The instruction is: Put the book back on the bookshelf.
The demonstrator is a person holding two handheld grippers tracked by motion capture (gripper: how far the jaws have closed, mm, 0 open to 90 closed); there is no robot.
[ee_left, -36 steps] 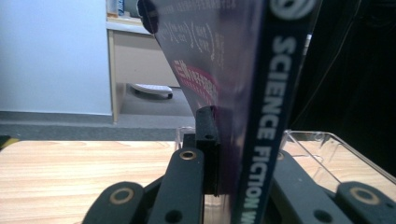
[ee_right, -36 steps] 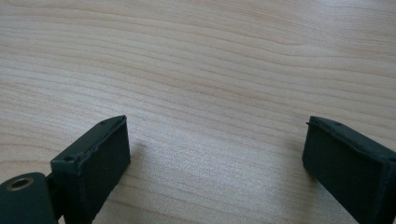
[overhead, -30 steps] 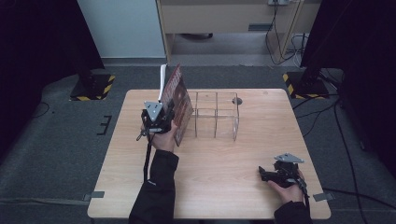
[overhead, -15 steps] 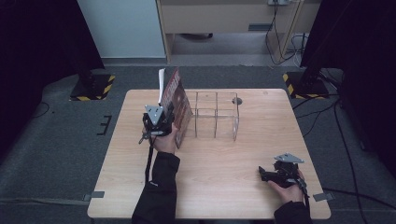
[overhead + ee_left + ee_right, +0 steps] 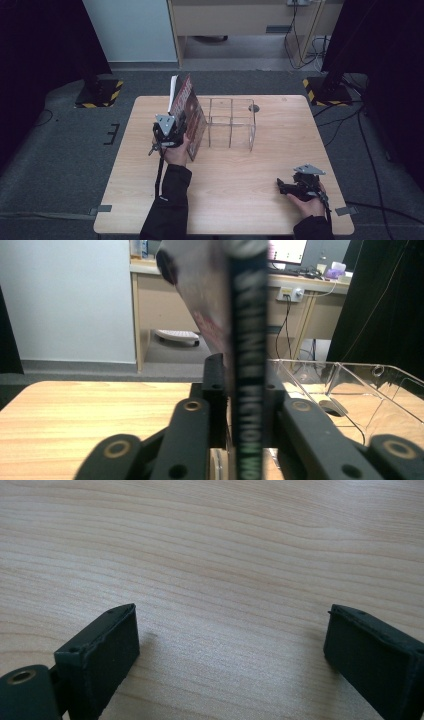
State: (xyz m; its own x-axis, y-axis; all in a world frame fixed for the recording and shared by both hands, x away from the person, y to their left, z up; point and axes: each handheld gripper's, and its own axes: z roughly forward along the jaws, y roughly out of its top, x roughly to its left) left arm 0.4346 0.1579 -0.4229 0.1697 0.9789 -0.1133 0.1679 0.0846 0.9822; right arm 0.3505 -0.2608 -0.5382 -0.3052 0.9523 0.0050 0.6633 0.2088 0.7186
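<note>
Left claw [image 5: 172,131] clamped on the spine of a book [image 5: 189,107], jaws just now easing apart a little yet pressed against both sides of the spine in the left gripper view. Book [image 5: 247,365] held upright, tilted slightly, its lower edge at the wooden surface [image 5: 240,200] and just beside the left end of a clear plastic rack [image 5: 231,122] with dividers. Rack [image 5: 360,390] seen to the right of the spine in the left gripper view. Right claw [image 5: 286,187] resting low near the front right corner of the surface, well apart from book and rack, jaws spread wide with nothing but bare wood grain between them [image 5: 230,645]
</note>
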